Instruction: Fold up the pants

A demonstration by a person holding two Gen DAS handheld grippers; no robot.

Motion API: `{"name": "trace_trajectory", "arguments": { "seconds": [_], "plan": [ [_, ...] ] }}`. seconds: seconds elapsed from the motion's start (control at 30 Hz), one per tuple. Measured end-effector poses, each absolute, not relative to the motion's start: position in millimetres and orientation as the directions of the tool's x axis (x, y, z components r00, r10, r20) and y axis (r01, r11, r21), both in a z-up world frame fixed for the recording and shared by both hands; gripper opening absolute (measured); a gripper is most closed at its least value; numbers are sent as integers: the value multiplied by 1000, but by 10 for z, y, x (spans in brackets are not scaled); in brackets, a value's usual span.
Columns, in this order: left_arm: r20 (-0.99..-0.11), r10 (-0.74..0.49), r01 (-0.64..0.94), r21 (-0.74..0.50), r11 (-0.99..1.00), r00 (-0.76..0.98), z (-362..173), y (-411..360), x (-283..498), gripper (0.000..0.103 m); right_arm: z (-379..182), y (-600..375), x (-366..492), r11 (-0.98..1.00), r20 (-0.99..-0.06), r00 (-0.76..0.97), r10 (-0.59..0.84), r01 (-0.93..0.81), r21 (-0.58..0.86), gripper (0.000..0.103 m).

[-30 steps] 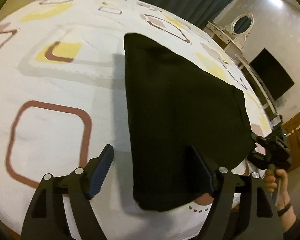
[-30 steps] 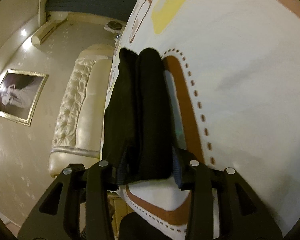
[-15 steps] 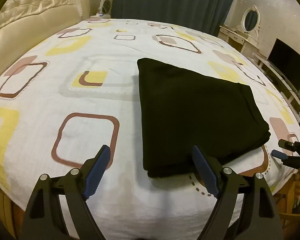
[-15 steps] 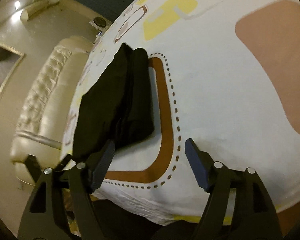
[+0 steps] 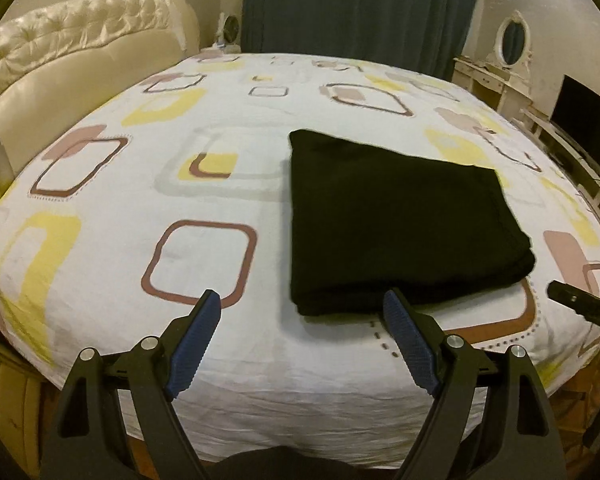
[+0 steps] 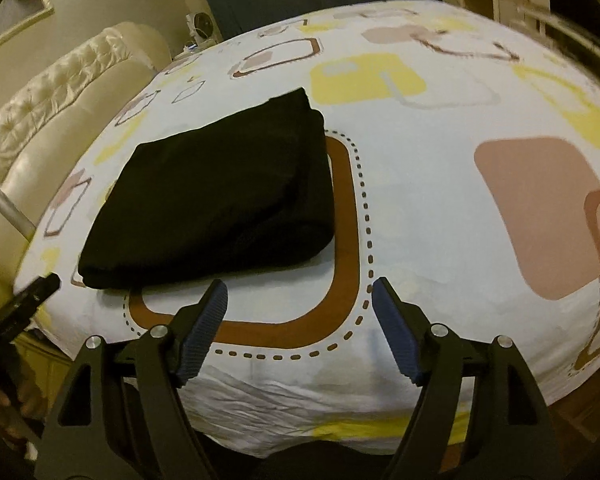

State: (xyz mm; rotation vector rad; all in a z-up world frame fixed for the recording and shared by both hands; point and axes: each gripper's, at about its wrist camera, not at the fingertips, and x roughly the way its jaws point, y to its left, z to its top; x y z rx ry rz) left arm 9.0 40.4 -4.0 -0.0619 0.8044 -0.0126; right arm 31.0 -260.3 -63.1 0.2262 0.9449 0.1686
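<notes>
**A:** Start with the left wrist view. What's there?

**B:** The left gripper [image 5: 302,308] hangs with its jaws spread wide and nothing between them, off the near edge of the bed [image 5: 100,208]. The black pants [image 5: 396,220] lie folded into a flat rectangle on the patterned sheet, right of centre, close to the near edge. The right fingertip overlaps the pants' near edge in the picture; I cannot tell if it touches. The cloth is so dark that no seams or layers show on top.

**A:** Anything cut off?

**B:** A dark part of the right gripper [image 5: 580,308] pokes in at the right border; its fingers are out of frame. A padded headboard [image 5: 80,48] stands at left, curtains [image 5: 356,12] behind.

**A:** And the right wrist view?

**B:** The right gripper [image 6: 300,304] is also wide and empty, short of the pants [image 6: 216,196], which sit left of centre with stacked layers visible along their right side. The picture is blurred toward the right. At the left border a dark piece of the left gripper [image 6: 32,296] shows, fingers hidden, with a barely lit hand [image 6: 4,404] below it.
</notes>
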Motion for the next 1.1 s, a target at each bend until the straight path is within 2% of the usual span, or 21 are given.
{"name": "trace_trajectory", "arguments": {
  "seconds": [0.27,0.53,1.1],
  "plan": [
    [-712,-35,-1,-50,999,701,-33,257,47,82,-487,-2502,212,978,-750,630,199,-81,192,82],
    [-704,-26,2,-34,999,710,-24,204,21,82,-552,-2524,219,981,-758,625,186,-75,179,82],
    [-707,-51,-9,-81,997,705,-6,259,53,85,-604,-2521,232,979,-763,615,196,-77,189,82]
  ]
}}
